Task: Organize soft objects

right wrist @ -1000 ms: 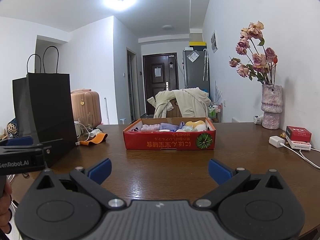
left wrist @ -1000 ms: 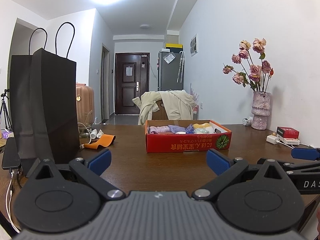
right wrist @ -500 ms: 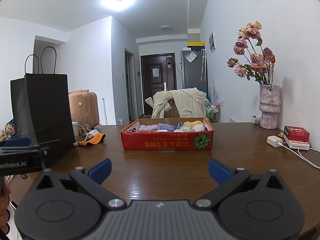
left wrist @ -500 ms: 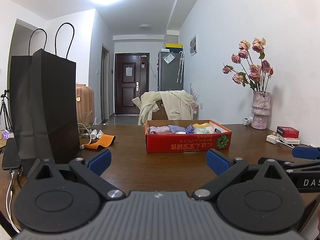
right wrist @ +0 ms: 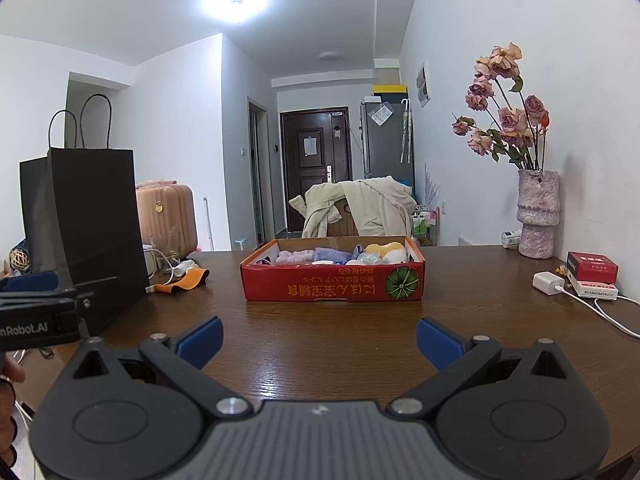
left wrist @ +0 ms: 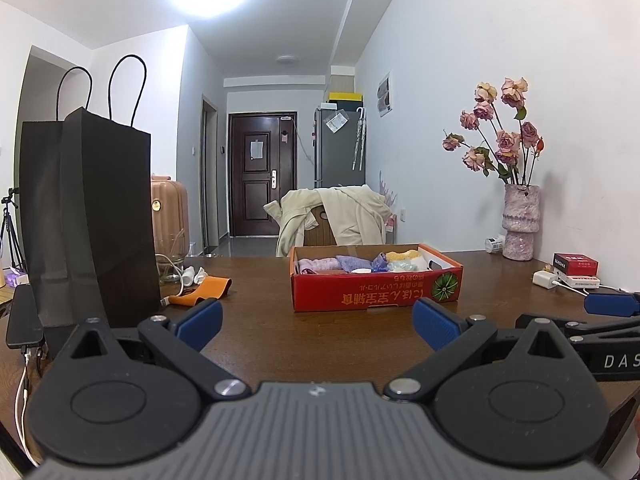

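A shallow red cardboard box [left wrist: 376, 292] [right wrist: 332, 284] stands mid-table, holding several soft items: a pink cloth [right wrist: 294, 256], a purple cloth [right wrist: 334, 255] and a yellow one [right wrist: 386, 249]. My left gripper [left wrist: 316, 322] hovers open over the near table, short of the box, nothing between its blue pads. My right gripper [right wrist: 318, 338] is likewise open and empty, facing the box from a little nearer. Each gripper shows at the edge of the other's view.
A tall black paper bag [left wrist: 88, 216] stands at the left, an orange cloth [left wrist: 208, 288] and white cables beside it. A vase of dried roses [right wrist: 536, 216], a red packet [right wrist: 592, 266] and a charger [right wrist: 548, 282] sit at the right. A phone [left wrist: 24, 316] lies far left.
The right gripper has drifted slightly rightward and towards the box, which now sits further left in its view. The left gripper has hardly moved. Both stay open.
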Action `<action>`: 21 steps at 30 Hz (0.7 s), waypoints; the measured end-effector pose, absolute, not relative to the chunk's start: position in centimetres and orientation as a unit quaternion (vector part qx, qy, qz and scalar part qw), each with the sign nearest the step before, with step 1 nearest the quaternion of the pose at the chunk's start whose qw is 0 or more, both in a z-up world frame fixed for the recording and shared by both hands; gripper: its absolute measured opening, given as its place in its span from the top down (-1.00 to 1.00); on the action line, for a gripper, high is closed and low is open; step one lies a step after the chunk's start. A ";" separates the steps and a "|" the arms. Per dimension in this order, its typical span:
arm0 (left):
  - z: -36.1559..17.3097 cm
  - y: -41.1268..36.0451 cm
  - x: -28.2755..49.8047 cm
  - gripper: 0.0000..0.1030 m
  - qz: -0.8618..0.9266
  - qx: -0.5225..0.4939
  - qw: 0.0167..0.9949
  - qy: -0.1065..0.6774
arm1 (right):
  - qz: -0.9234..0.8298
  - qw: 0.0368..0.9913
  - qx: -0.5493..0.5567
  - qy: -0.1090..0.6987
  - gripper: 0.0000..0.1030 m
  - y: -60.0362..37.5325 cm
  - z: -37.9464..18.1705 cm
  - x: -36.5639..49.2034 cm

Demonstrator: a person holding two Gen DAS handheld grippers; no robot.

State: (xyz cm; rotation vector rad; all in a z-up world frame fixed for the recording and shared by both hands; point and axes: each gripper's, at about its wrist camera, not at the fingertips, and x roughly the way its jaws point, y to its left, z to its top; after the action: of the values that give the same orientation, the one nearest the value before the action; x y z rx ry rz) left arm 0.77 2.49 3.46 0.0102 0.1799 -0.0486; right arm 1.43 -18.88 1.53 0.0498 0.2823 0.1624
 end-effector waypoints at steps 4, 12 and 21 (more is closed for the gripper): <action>3.5 2.5 0.6 -1.00 -0.024 0.009 0.996 0.084 | 0.081 0.986 0.025 0.140 -1.00 -18.9 1.6 1.4; 3.6 2.6 0.5 -1.00 -0.024 0.011 0.997 0.078 | 0.080 0.987 0.025 0.135 -1.00 -18.9 1.6 1.4; 3.8 2.6 0.4 -1.00 -0.025 0.011 0.997 0.072 | 0.082 0.987 0.025 0.134 -1.00 -18.9 1.6 1.4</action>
State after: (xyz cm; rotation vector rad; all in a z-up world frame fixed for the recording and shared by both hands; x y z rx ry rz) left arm 0.39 2.59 3.77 0.0223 0.1435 -0.0493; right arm 1.36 -18.88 1.59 0.0504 0.2688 0.1647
